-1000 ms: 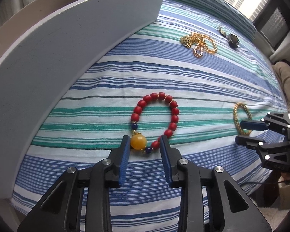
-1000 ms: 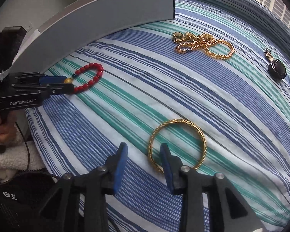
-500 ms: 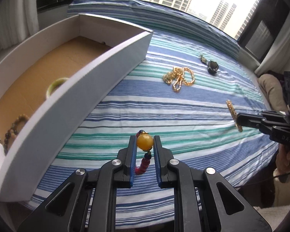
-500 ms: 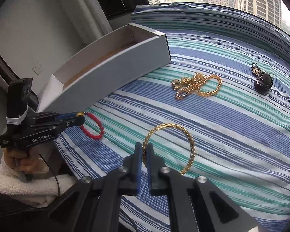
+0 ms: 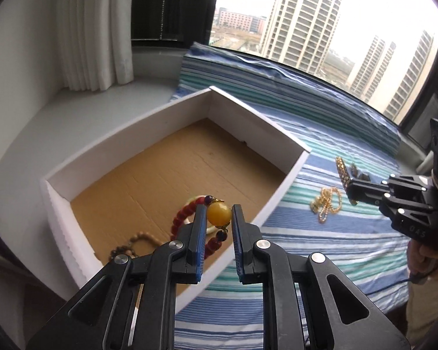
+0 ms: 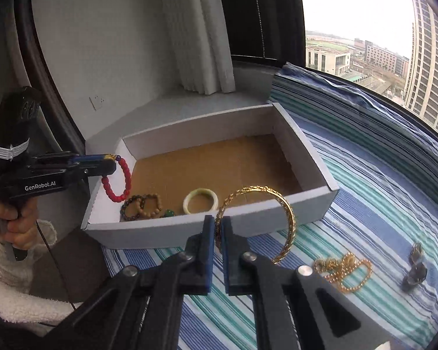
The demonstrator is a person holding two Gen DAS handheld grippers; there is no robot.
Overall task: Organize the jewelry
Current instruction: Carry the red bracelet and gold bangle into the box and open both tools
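In my left gripper (image 5: 218, 215) I grip the red bead bracelet (image 6: 116, 181) by its big amber bead (image 5: 219, 215), which sits squeezed between the two blue pads near their tips; the jaws have just been closing on it. The dark red beads hang in a loop to the left of the fingers, in the air over the near left corner of the white box (image 5: 273, 204). On the box's brown floor by its near wall lie a brown bead bracelet (image 6: 143, 205) and a pale ring-shaped bangle (image 6: 200, 201).

My right gripper (image 6: 218, 227) is clamped on the gold bangle (image 6: 277, 221), a patterned hoop. Its rim is pinched at the fingertips and the hoop stands out to the right of them, lifted in front of the box's near wall. On the striped cloth (image 6: 373, 192) toward its right edge lie a gold chain (image 6: 346, 271) and a dark pendant (image 6: 414, 268).
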